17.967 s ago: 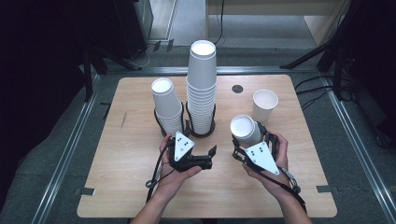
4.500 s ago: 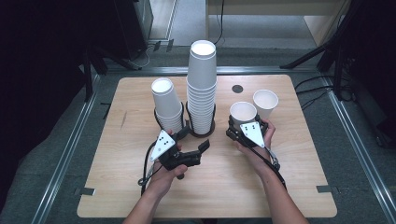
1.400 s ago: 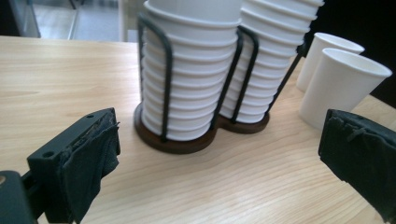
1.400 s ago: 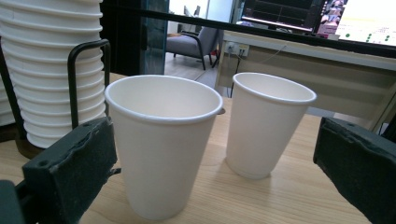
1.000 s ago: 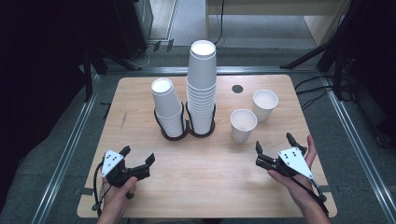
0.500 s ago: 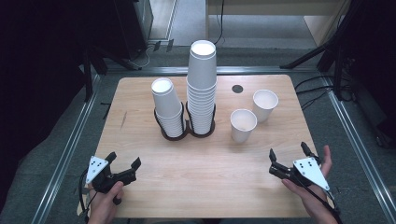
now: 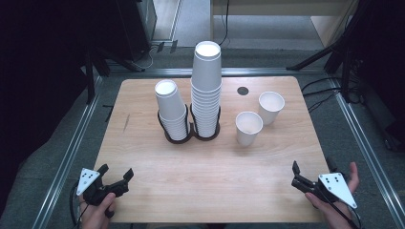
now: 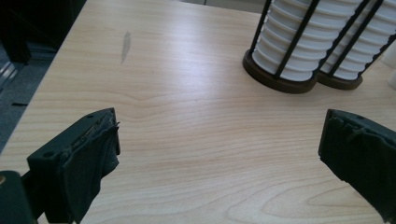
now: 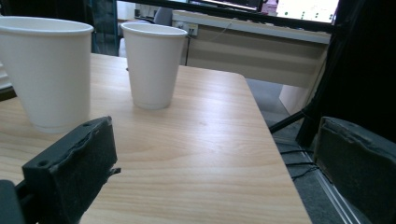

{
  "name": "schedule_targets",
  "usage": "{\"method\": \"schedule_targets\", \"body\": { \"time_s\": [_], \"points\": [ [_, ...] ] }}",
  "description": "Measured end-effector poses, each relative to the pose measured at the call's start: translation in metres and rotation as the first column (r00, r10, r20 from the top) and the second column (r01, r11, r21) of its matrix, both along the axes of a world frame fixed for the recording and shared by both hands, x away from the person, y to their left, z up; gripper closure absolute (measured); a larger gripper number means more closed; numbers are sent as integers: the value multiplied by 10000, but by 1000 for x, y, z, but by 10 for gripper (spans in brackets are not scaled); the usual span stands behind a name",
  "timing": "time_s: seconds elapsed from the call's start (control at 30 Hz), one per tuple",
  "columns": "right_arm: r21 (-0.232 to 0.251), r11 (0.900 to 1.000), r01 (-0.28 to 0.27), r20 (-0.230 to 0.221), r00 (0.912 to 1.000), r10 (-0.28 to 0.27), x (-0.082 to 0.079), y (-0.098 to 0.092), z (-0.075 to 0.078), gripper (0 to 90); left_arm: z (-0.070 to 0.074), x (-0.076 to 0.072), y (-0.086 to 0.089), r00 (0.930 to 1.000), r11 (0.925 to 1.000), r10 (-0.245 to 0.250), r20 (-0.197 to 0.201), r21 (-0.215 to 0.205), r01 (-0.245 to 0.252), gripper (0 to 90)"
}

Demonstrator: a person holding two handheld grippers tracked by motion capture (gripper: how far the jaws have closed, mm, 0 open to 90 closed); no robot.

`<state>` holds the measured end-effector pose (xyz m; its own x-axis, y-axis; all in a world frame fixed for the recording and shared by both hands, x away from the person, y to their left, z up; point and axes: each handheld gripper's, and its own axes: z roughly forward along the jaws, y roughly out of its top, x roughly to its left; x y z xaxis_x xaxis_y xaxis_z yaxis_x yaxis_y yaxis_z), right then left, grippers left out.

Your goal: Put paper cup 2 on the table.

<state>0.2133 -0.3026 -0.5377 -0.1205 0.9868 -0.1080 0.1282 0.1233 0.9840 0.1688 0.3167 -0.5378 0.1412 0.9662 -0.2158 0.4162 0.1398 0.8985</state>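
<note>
Left gripper (image 7: 116,180): jaws wide apart, nothing between them, low at the near left corner of the table (image 7: 200,176).
Right gripper (image 7: 310,177): jaws wide apart as well, empty, at the near right corner.
Near loose cup (image 7: 248,128): upright, ahead and to the left of the right gripper, well apart from it (closest cup in the right gripper view).
Far loose cup (image 7: 271,108): upright, just behind and beside the near one; touching or not, cannot tell.
Short stack (image 7: 172,111): in a black wire holder (image 7: 175,135), ahead and to the right of the left gripper.
Tall stack (image 7: 207,88): in the twin holder just beside, farther from the left gripper.
Risk, crushing: thin paper walls, likely to buckle under a hard squeeze.
Risk, tipping: light empty cups, easily knocked over by a jaw arriving off-centre; neighbour close enough to go down too.
Risk, stack: tall column well above its holder, liable to lean or shed cups if pulled sideways.
Writing: none legible; cups plain white (screens behind the table too blurred to read).
</note>
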Motion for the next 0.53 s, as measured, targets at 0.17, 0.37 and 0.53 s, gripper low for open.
{"method": "schedule_targets", "body": {
  "time_s": [0.17,0.37,0.53],
  "points": [
    [67,9996,263,19,9997,-263,-7,-11,0,0,-1,-5,11,9997,9997,241,27,-70,-241,0],
    [32,9981,619,4,9981,-619,-14,-23,-3,0,-5,-7,19,9988,9987,484,4,-130,-484,0],
    [265,9954,924,-24,9957,-923,-12,-25,-2,0,-8,-4,17,9991,9987,428,-59,-259,-430,0]
  ]
}}
